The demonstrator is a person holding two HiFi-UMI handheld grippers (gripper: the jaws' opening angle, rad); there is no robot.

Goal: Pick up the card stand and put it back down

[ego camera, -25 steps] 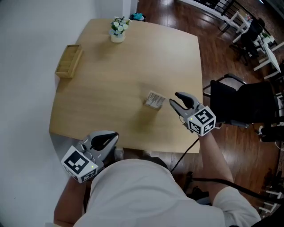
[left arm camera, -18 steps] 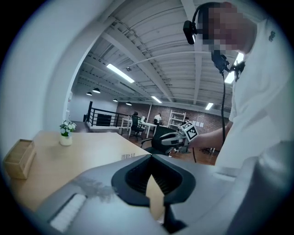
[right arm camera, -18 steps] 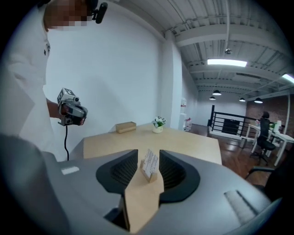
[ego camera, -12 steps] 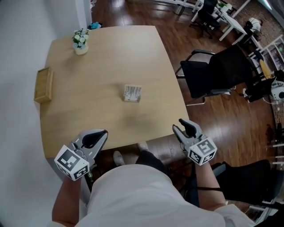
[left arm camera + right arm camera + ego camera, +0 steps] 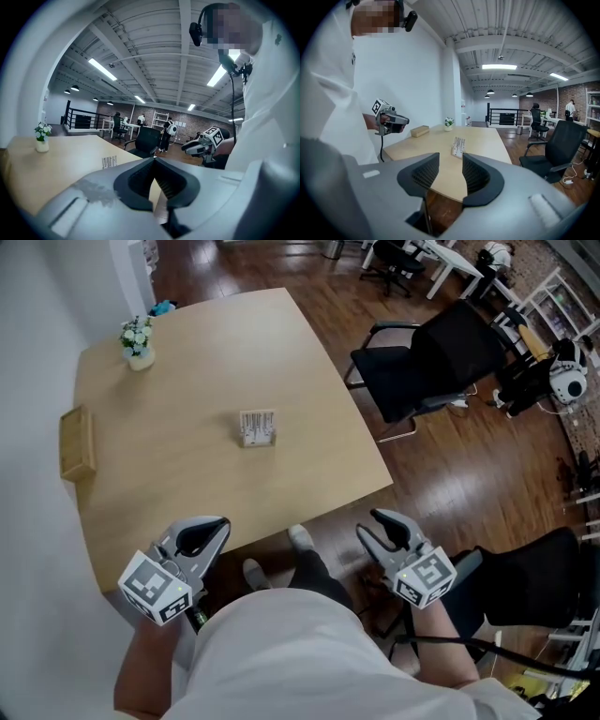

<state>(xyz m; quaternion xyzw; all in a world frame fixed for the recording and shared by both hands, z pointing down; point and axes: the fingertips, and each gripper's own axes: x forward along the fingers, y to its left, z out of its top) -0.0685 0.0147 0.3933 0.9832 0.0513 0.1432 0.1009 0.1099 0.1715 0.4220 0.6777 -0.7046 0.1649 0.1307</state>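
The card stand (image 5: 257, 427) sits in the middle of the table (image 5: 187, 493), far from both my grippers. My right gripper (image 5: 382, 529) is opening wide and has nothing in it. My left gripper (image 5: 208, 532) is closed and empty. I think my next move is to reach my right gripper out to the stand. I count one stand, one flower pot (image 5: 137, 337), one wooden box (image 5: 77, 442) and two grippers.

Card stand (image 5: 257, 427) print unreadable (too small)
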